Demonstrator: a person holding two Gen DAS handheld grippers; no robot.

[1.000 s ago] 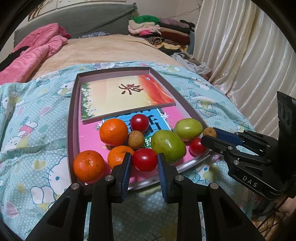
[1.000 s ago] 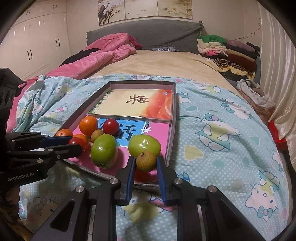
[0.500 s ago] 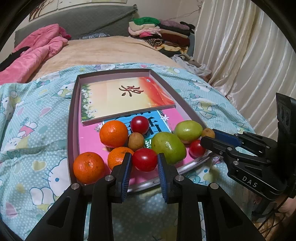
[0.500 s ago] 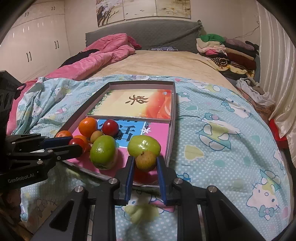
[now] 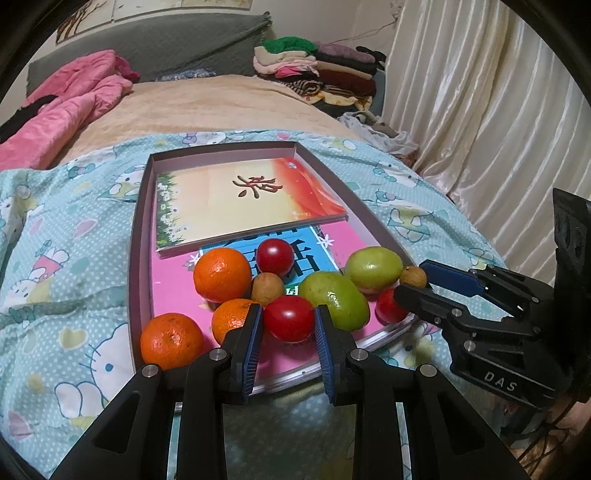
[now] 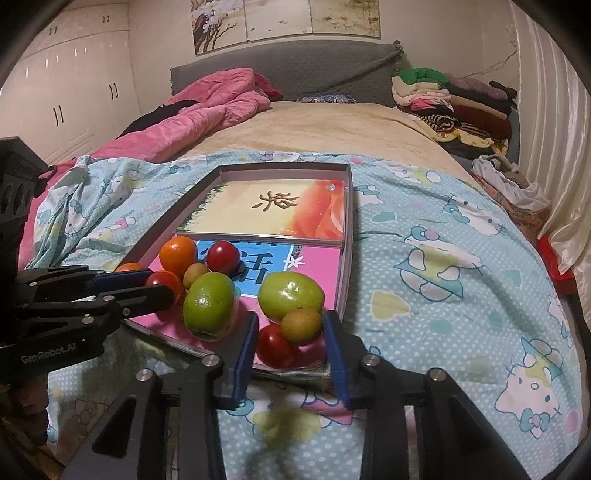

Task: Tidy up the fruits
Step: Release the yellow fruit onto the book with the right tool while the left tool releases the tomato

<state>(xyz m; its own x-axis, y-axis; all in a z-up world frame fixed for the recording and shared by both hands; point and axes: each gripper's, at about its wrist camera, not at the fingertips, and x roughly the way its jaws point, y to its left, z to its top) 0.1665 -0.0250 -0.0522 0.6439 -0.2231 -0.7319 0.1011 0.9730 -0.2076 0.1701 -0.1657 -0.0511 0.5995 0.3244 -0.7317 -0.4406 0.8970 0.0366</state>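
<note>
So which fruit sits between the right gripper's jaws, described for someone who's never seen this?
Find the shallow tray on the cartoon-cat blanket, then its near right corner. There, in front of a green fruit and beside a red tomato, sits the small brown fruit: round, dull tan, smaller than both neighbours.

Bed [image 6: 325,125]: tan sheet on the far half, blue cartoon-cat quilt [image 6: 443,266] over the near half. Pink comforter [image 6: 207,107] is bunched at the far-left corner, with a dark garment beside it. Grey padded headboard [image 6: 295,74] runs along the far edge. Pile of folded clothes [image 6: 450,96] sits at the far-right corner, green item on top. Crumpled white cloth [image 6: 509,181] lies by the right edge. Cream curtain [image 5: 480,110] hangs along the right side. White wardrobe doors [image 6: 66,92] with dark handles stand on the left wall. Floral painting panels [image 6: 284,18] hang above the headboard.
</note>
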